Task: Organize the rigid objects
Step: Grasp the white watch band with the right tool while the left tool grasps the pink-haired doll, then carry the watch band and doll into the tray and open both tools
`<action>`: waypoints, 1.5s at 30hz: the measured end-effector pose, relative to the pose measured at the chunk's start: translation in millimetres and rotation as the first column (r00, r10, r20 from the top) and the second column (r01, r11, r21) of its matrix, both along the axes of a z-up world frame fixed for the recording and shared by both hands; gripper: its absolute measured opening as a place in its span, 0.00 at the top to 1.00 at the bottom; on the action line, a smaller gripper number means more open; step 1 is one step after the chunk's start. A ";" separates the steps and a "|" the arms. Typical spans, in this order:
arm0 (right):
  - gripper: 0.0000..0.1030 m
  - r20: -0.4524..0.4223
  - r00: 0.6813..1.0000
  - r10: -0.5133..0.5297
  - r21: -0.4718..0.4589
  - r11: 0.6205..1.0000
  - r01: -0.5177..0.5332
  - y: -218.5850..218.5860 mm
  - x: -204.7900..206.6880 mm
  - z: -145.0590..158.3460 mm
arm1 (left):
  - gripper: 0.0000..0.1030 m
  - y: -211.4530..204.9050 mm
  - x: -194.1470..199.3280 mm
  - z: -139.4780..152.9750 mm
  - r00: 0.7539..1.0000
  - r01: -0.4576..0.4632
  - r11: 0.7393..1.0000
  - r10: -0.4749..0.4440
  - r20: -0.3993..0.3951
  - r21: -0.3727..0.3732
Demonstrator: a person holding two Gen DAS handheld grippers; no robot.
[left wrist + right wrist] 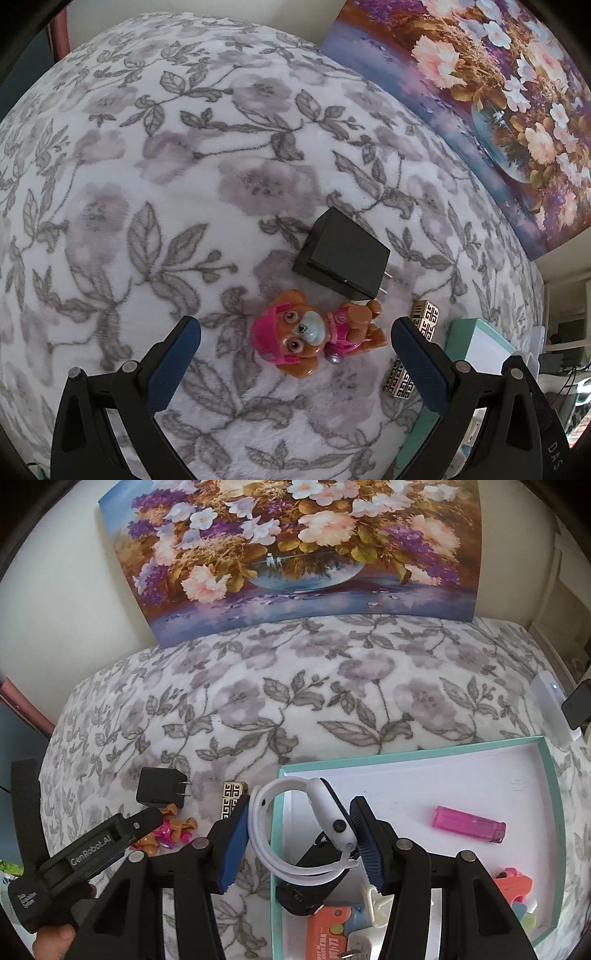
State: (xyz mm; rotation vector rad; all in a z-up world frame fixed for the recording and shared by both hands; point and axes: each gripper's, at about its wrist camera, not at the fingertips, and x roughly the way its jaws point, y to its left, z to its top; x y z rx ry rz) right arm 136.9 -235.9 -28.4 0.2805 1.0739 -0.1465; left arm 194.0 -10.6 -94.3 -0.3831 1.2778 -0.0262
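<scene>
Right gripper (295, 834) gripped white smartwatch (325, 812), looped band, over teal box (554, 812); left gripper (295, 354) open above pup toy (310, 336).

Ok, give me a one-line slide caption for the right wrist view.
Right claw holds a white strap over the teal box, pink lighter inside.

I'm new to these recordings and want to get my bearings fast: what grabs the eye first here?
The big flower painting leaning at the back of the floral blanket. Next, the white smartwatch between the right gripper's pads, over the teal box's left end, where a pink lighter lies. The open left gripper hovers over the pink-and-brown toy pup, beside the black charger.
</scene>
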 end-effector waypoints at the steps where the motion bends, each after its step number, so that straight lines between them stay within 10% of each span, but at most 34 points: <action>1: 0.45 0.000 1.000 0.000 0.001 1.000 0.000 -0.2 0.0 0.0 | 0.04 0.6 0.0 0.3 1.000 -0.007 1.000 0.007 0.005 -0.006; 6: 0.45 -0.003 1.000 -0.006 0.009 1.000 0.006 -4.9 -1.1 -0.8 | 0.37 2.0 -2.1 1.7 1.000 -0.014 1.000 0.015 0.016 -0.019; 26: 0.45 0.018 0.999 -0.040 0.023 0.999 0.040 -26.1 -10.9 14.2 | 0.37 -20.4 -17.3 71.2 0.984 0.044 0.999 -0.040 0.176 -0.018; 45: 0.45 -0.047 0.953 -0.300 -0.039 0.954 0.299 -153.0 -60.8 4.2 | 0.37 -148.2 -50.0 85.0 0.936 0.304 0.952 -0.302 0.182 0.020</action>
